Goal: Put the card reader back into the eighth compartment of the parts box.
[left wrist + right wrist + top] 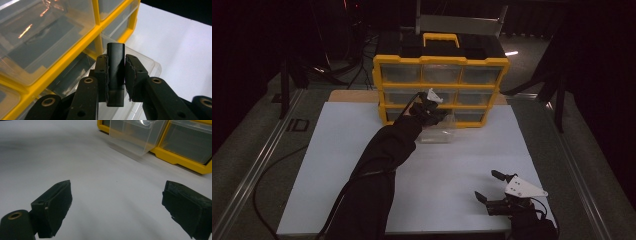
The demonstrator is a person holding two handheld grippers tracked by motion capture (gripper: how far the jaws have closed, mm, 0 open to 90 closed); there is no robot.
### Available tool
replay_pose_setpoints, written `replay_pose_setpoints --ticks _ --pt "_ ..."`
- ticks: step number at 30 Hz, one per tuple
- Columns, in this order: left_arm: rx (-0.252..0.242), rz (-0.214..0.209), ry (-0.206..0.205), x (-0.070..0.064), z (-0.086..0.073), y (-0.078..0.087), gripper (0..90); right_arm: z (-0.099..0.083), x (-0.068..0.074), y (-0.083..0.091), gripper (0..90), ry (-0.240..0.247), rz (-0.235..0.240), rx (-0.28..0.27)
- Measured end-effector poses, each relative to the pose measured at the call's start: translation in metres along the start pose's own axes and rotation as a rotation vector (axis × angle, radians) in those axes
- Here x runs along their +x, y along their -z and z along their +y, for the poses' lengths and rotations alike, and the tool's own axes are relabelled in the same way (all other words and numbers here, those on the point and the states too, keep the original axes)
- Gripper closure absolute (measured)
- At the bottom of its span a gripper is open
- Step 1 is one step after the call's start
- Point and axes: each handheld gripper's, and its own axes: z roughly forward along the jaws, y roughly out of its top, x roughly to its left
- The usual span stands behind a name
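Left gripper view: left gripper (116, 75) clamps a small black rectangular plastic block (115, 72) above the pulled-out clear plastic drawer (147, 62), not yet dropped; right gripper (117, 212) gapes, idle.

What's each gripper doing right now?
Left gripper: closed on a small black block, above the pulled-out clear drawer.
Right gripper: open, holding nothing.

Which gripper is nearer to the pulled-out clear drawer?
Left. The left gripper hangs right over the clear drawer, holding a black part. The right gripper sits far off, near the table's front edge.
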Motion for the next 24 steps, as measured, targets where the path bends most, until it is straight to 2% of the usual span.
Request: replay_pose_setpoints --ticks 2,3,5,7,8,10,12,13,14,15,17,19,20,21,23,24 --pt "-0.006 0.011 -0.007 -0.001 0.0 -0.001 70.3 0.0 0.0 0.0 9.1 0.0 -0.001 -0.001" --pt "0.005 0.023 -0.011 -0.001 0.0 0.0 62.6 0.0 0.0 0.0 9.1 0.0 -0.001 0.0" --pt "0.006 0.016 -0.005 0.0 0.001 0.001 56.8 0.0 0.0 0.0 9.1 -0.001 0.0 0.002" --pt "0.001 0.026 0.005 0.0 0.002 0.003 51.1 0.0 0.0 0.0 9.0 -0.001 0.0 0.002" --pt "-0.009 0.012 0.018 0.001 0.002 0.006 50.8 0.0 0.0 0.0 9.0 -0.001 0.0 0.002" --pt "-0.009 0.004 0.026 0.001 0.003 0.009 45.7 0.0 0.0 0.0 9.1 -0.005 -0.003 0.0" --pt "-0.01 0.002 0.028 0.001 0.003 0.01 44.3 0.0 0.0 0.0 9.0 -0.003 -0.004 0.001" --pt "-0.011 0.008 0.026 0.0 0.002 0.011 39.0 0.0 0.0 0.0 9.0 -0.001 -0.004 0.001" --pt "-0.014 -0.001 0.03 0.0 0.002 0.013 39.0 0.0 0.0 0.0 9.0 -0.001 -0.004 0.001" --pt "-0.017 -0.001 0.025 -0.001 0.001 0.015 32.9 0.0 0.001 0.0 9.1 0.001 -0.004 0.002" --pt "-0.009 -0.011 0.021 -0.002 0.001 0.018 26.5 0.0 0.001 0.0 9.1 0.002 -0.004 0.002" --pt "-0.005 -0.001 0.011 -0.002 -0.001 0.02 20.0 0.0 0.0 0.001 9.0 0.003 -0.005 0.003" --pt "-0.007 -0.018 0.016 -0.002 -0.002 0.022 18.2 0.0 0.0 0.001 9.0 0.002 -0.005 0.004" --pt "-0.007 -0.018 0.016 -0.002 -0.002 0.022 12.4 0.0 0.0 0.001 9.1 0.0 -0.006 0.005" --pt "-0.009 -0.031 0.018 -0.001 -0.004 0.025 10.2 0.0 0.0 0.001 9.0 0.0 -0.007 0.005" --pt "-0.015 -0.064 0.021 0.001 -0.007 0.028 6.9 0.0 0.001 0.0 9.1 -0.001 -0.007 0.006"
